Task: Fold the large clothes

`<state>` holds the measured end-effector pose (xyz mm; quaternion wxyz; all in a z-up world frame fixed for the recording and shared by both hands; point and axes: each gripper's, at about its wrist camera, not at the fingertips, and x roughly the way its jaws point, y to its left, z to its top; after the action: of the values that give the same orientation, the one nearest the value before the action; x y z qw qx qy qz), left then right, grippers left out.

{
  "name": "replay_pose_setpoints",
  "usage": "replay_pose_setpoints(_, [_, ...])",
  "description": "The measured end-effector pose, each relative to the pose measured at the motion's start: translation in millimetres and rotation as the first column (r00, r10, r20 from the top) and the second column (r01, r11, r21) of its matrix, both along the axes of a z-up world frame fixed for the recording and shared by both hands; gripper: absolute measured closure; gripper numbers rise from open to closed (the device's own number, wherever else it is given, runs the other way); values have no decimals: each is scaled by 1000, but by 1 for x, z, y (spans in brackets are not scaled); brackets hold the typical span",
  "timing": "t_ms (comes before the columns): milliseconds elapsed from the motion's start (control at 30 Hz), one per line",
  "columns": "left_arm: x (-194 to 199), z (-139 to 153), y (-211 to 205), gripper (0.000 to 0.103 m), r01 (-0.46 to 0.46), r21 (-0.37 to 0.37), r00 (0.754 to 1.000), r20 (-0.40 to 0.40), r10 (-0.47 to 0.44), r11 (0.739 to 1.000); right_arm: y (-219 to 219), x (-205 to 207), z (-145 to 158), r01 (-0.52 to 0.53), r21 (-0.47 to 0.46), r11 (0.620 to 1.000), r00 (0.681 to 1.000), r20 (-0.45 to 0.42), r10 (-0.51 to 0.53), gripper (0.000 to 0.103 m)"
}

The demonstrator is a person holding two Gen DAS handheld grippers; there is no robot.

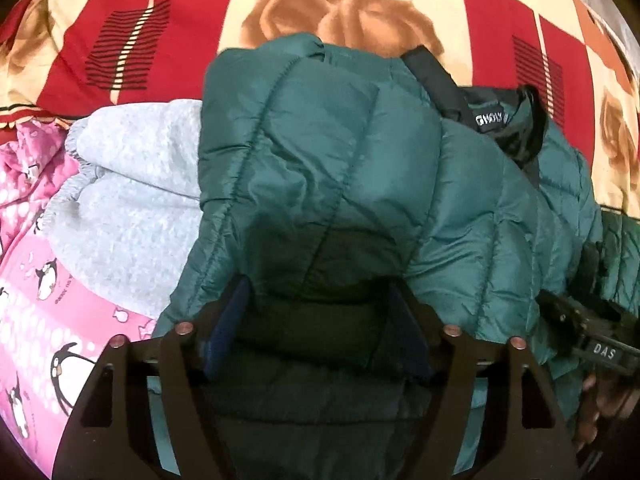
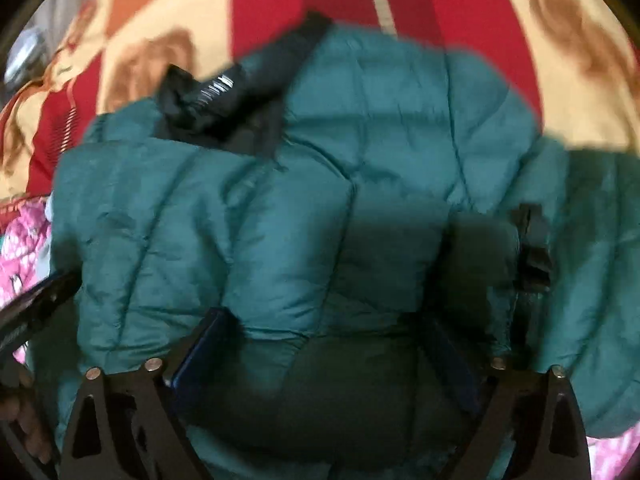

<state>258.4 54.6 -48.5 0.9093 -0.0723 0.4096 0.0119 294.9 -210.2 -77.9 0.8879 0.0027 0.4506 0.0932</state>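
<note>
Jacket: our teal puffer jacket (image 1: 320, 152) lies bunched on the patterned bedspread (image 1: 168, 24), filling the middle of both views; its black collar (image 1: 480, 96) sits upper right in the left view.
Left gripper (image 1: 320, 328): fingers spread wide, padded fabric bulging between them; we cannot tell whether it is pinched.
Right gripper (image 2: 328, 340): also spread wide over the jacket, with no clear hold shown.
Progress: we judge the jacket partly folded, with layers doubled over but lumpy; flattening and a final fold look left.
Edges: a grey garment (image 1: 132, 184) touches the jacket's left edge, over pink penguin fabric (image 1: 44, 300).
Room: open bedspread shows along the top of the frame.
</note>
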Motion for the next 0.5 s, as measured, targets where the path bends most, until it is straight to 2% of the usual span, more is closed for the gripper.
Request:
replay_pose_setpoints(33, [1, -1, -1, 23, 6, 3, 1000, -3, -6, 1000, 2, 4, -4, -11, -29, 1000, 1000, -10, 11, 1])
replay_pose_setpoints(133, [4, -4, -3, 18, 15, 13, 1000, -14, -15, 1000, 4, 5, -6, -11, -45, 999, 1000, -13, 11, 0])
replay_pose_setpoints(300, [5, -2, -4, 16, 19, 21, 1000, -16, -18, 1000, 2, -5, 2, -9, -22, 1000, 1000, 0, 9, 1])
replay_pose_setpoints(367, [0, 3, -4, 16, 12, 19, 1000, -5, -12, 1000, -3, -17, 20, 23, -22, 999, 1000, 8, -23, 5])
replay_pose_setpoints(433, [-9, 11, -2, 16, 1, 19, 1000, -8, -1, 1000, -14, -39, 45, 37, 5, 999, 996, 79, -37, 5])
replay_pose_setpoints(500, [-19, 18, -1, 16, -9, 29, 1000, -11, 10, 1000, -29, -59, 68, 53, -25, 998, 988, 144, -49, 6])
